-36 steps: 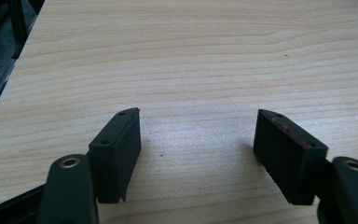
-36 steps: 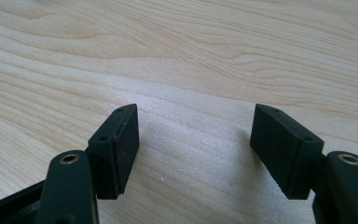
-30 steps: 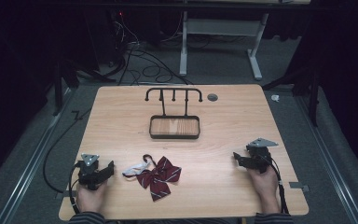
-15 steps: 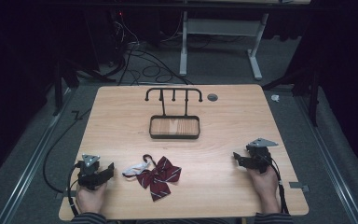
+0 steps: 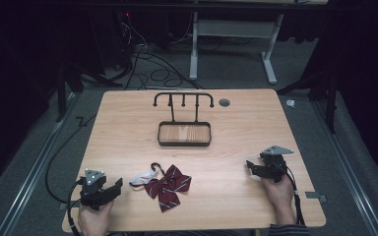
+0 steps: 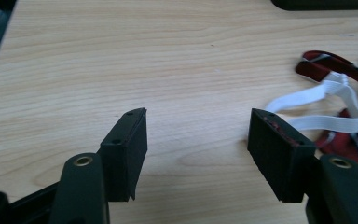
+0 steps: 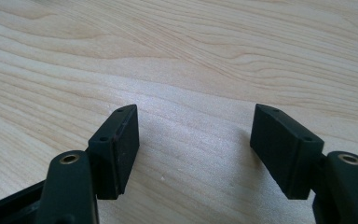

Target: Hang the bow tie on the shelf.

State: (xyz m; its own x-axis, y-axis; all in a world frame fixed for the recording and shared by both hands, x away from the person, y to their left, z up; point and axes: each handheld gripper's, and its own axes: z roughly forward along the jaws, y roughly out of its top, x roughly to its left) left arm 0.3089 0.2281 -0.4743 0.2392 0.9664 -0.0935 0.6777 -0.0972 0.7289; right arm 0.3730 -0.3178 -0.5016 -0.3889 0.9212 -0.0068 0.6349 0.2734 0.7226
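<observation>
Bow tie [image 5: 168, 185] lies on the table [image 5: 236, 118] beside the left gripper [image 6: 198, 140], both grippers' jaws spread wide, right gripper [image 7: 196, 140] well apart.

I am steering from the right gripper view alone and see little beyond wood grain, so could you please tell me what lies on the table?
Observer: A striped maroon bow tie with a white elastic strap lies near the left tongs.
Operator: Thank you; is anything between those tongs?
Observer: No, the left gripper view shows them open over bare table, with the strap just beside one jaw.
Operator: Is there somewhere to put the tie?
Observer: A black hook rack rises from a tray at mid-table.
</observation>
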